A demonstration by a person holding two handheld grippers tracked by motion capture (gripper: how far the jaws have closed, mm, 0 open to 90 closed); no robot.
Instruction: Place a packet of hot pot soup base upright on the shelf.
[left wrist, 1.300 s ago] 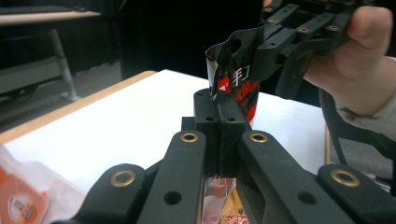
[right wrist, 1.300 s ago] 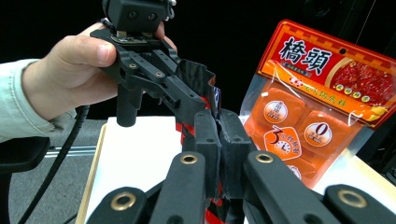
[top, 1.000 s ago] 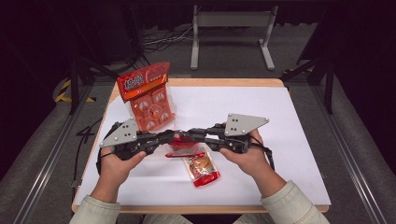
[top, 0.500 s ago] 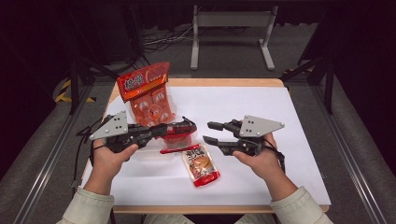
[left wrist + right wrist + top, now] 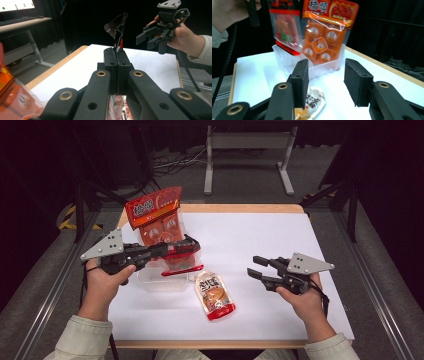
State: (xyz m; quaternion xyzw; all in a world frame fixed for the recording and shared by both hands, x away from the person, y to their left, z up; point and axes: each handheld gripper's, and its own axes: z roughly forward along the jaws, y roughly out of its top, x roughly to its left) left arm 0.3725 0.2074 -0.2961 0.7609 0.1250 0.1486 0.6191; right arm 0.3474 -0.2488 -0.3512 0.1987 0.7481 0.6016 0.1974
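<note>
My left gripper [image 5: 192,247] is shut on the edge of a red pouch [image 5: 176,255], which hangs over a clear plastic bin [image 5: 150,281]. In the left gripper view the pouch's crumpled top [image 5: 116,26] sticks up from the closed jaws of my left gripper [image 5: 116,51]. My right gripper [image 5: 253,266] hovers at the right of the white table top, apart from everything. Its jaws have just been opening and nothing is between them, as the right gripper view shows around my right gripper [image 5: 327,82]. A second orange pouch [image 5: 215,295] lies flat on the table between the hands.
A tall orange snack bag [image 5: 155,212] stands in the bin's far end, and its printed front [image 5: 327,37] faces the right gripper. The wooden table edge [image 5: 240,208] runs along the back. A metal stand [image 5: 247,142] is on the floor beyond.
The right gripper let go of the red pouch, opened and moved right and down. The left gripper carried the pouch left, over the bin.
</note>
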